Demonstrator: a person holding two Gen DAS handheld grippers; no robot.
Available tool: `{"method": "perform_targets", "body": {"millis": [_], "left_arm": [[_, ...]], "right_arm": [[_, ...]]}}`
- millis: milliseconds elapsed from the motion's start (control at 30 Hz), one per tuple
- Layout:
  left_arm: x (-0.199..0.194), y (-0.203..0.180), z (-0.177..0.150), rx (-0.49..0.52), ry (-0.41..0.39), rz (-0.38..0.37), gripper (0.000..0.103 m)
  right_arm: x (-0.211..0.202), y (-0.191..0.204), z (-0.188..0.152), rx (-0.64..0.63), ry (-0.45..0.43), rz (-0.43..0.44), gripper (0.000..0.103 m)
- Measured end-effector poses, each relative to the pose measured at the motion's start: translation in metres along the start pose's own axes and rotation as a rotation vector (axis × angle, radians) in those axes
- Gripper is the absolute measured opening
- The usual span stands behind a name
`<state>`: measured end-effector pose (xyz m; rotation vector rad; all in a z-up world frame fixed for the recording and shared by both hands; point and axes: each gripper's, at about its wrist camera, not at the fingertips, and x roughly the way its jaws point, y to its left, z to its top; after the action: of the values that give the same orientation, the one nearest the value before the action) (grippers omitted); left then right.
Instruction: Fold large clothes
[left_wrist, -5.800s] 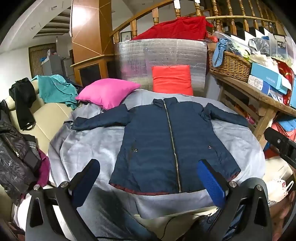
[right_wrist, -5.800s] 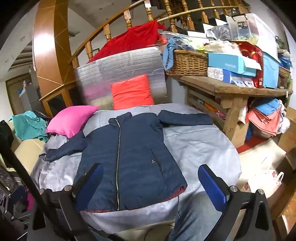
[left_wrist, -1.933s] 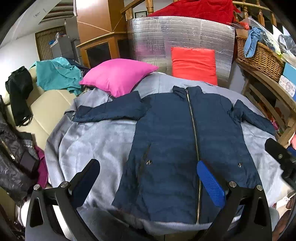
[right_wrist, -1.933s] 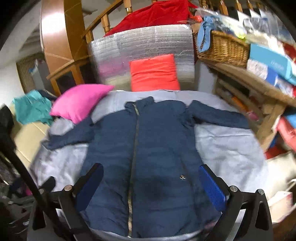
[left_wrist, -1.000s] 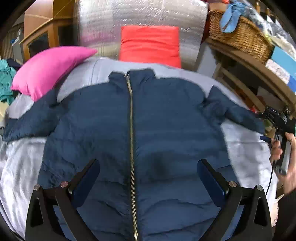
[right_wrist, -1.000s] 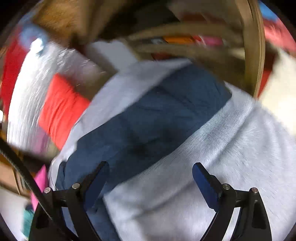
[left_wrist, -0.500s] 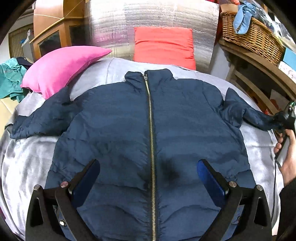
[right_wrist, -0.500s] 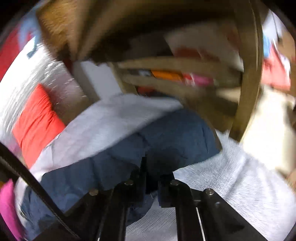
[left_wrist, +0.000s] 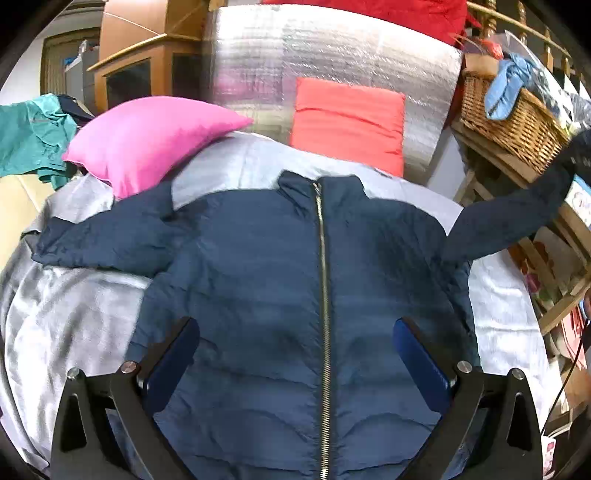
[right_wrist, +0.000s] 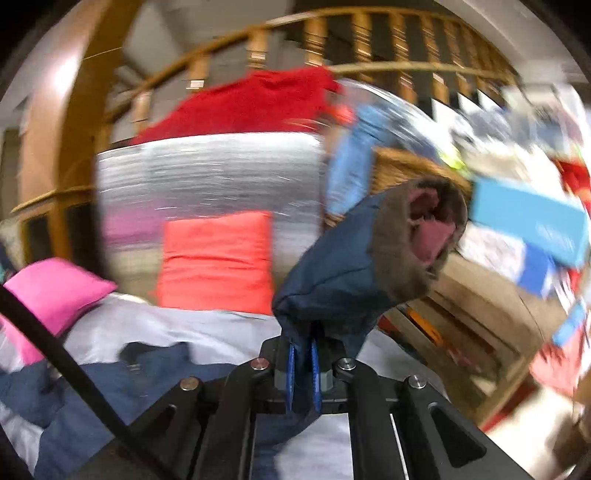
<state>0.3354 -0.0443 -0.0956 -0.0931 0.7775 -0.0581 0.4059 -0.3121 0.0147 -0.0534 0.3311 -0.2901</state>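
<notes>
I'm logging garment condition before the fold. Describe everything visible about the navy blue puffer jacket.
The navy blue puffer jacket lies front-up on the grey sheet, zipped along a metal centre zip, with a stand collar and quilted, slightly shiny fabric. One sleeve rests flat on the sheet near the pink cushion. The other sleeve is raised off the sheet, pinched near its brownish, pink-lined cuff by the right gripper. The left gripper hovers open above the body.

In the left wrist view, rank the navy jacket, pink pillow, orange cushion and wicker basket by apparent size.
1. navy jacket, far the largest, though nearest the camera.
2. pink pillow.
3. orange cushion, close to the pillow; hard to separate.
4. wicker basket, smallest, partly cut off.
</notes>
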Motion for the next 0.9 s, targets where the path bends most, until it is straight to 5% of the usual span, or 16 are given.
{"method": "perform_targets", "body": {"millis": [200, 433, 567, 700, 767, 833, 900], "left_arm": [[-0.005, 0.042, 0.014, -0.090, -0.010, 0.015, 0.103], [0.004, 0.100, 0.029, -0.207, 0.001, 0.045, 0.103], [0.021, 0.132, 0.029, -0.258, 0.025, 0.078, 0.103], [0.035, 0.152, 0.027, -0.308, 0.066, 0.072, 0.103], [0.039, 0.157, 0.026, -0.325, 0.075, 0.067, 0.103], [0.041, 0.156, 0.026, -0.326, 0.079, 0.060, 0.103], [0.045, 0.150, 0.024, -0.305, 0.088, 0.060, 0.103]], "right_arm": [[0.006, 0.119, -0.003, -0.190, 0.018, 0.191, 0.008], [0.048, 0.247, -0.078, -0.334, 0.206, 0.417, 0.008], [0.074, 0.284, -0.143, -0.318, 0.391, 0.490, 0.011], [0.088, 0.277, -0.180, -0.254, 0.551, 0.488, 0.017], [0.079, 0.272, -0.182, -0.281, 0.580, 0.466, 0.032], [0.062, 0.256, -0.186, -0.262, 0.592, 0.462, 0.091], [0.041, 0.237, -0.182, -0.234, 0.570, 0.445, 0.103]]}}
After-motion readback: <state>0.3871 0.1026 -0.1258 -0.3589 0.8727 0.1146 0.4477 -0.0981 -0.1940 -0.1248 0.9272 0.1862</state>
